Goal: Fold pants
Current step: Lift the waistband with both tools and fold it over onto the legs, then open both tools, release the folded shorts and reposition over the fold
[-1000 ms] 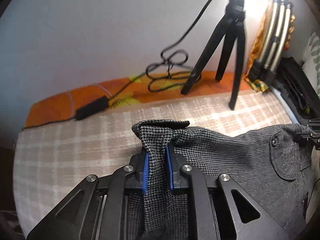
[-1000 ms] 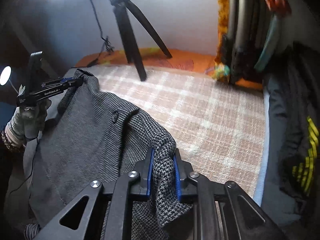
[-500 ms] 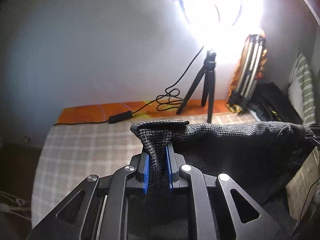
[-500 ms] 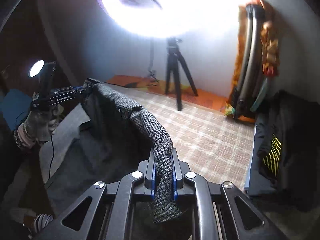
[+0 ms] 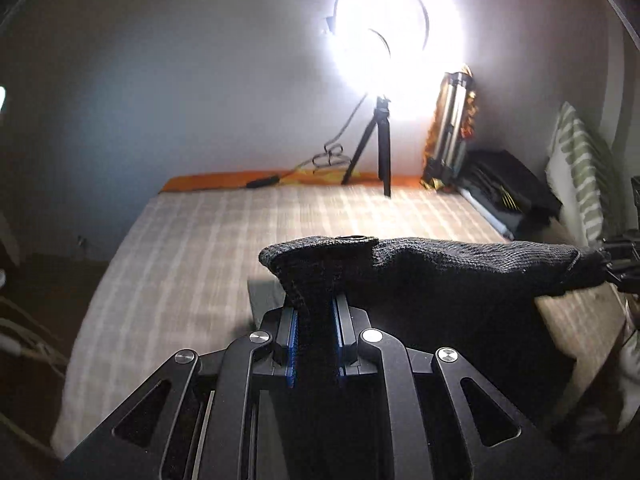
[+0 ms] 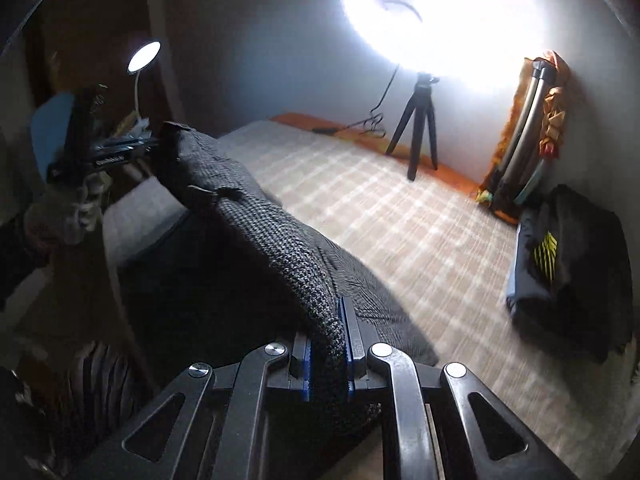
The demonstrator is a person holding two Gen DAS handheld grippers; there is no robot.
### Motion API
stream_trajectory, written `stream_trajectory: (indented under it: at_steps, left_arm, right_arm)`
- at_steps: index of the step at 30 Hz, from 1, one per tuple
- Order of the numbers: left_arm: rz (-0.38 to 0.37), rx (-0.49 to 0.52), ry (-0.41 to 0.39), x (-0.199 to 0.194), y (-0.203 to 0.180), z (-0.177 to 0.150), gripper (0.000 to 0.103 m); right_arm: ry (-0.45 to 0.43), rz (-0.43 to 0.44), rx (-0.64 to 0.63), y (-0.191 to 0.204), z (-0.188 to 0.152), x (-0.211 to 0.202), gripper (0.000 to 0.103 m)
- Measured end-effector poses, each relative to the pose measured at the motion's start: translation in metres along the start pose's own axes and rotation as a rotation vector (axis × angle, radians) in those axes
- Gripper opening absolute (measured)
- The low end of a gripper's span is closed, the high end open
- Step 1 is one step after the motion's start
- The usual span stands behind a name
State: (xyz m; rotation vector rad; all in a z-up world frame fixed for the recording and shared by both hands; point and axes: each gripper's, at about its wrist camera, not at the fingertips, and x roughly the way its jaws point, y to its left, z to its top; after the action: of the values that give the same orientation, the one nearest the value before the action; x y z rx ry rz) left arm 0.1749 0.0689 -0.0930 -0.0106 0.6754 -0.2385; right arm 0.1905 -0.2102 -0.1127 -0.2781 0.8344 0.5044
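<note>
The grey houndstooth pants (image 5: 460, 276) hang by the waistband, stretched between both grippers above the checked bed (image 5: 224, 240). My left gripper (image 5: 314, 320) is shut on one end of the waistband, near a button. My right gripper (image 6: 326, 344) is shut on the other end. In the right wrist view the pants (image 6: 272, 236) run from my jaws to the left gripper (image 6: 116, 154) at the far left, and the legs hang down in shadow. In the left wrist view the right gripper (image 5: 620, 264) shows at the right edge.
A bright ring light on a black tripod (image 5: 380, 152) stands at the far edge of the bed with a cable (image 5: 328, 158). Dark folded clothes (image 6: 568, 272) lie on the right side. A small desk lamp (image 6: 144, 58) glows at the left.
Both grippers have risen and drawn back with the waistband, lifting the pants off the bed. The waistband is now pulled taut between them, and the ring light has come into view.
</note>
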Motion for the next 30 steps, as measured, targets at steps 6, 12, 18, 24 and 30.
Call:
stream_trajectory:
  at_steps: [6, 12, 18, 24, 30]
  left_arm:
    - [-0.001, 0.007, 0.064, -0.020, -0.004, -0.069, 0.013]
    - [0.000, -0.004, 0.093, -0.030, -0.008, -0.109, 0.013]
    - [0.042, 0.056, 0.156, -0.034, -0.007, -0.129, 0.026]
    - [0.105, 0.038, 0.197, -0.061, 0.025, -0.148, 0.026]
    - [0.106, 0.032, 0.104, -0.086, 0.027, -0.115, 0.026]
  right_arm:
    - [0.075, -0.003, -0.075, 0.034, -0.052, 0.014, 0.010]
    - [0.109, -0.014, -0.075, 0.045, -0.081, 0.028, 0.010]
    - [0.109, -0.034, -0.114, 0.053, -0.093, 0.029, 0.010]
    - [0.126, -0.082, -0.196, 0.068, -0.107, 0.035, 0.011]
    - [0.133, -0.085, -0.186, 0.066, -0.114, 0.038, 0.013]
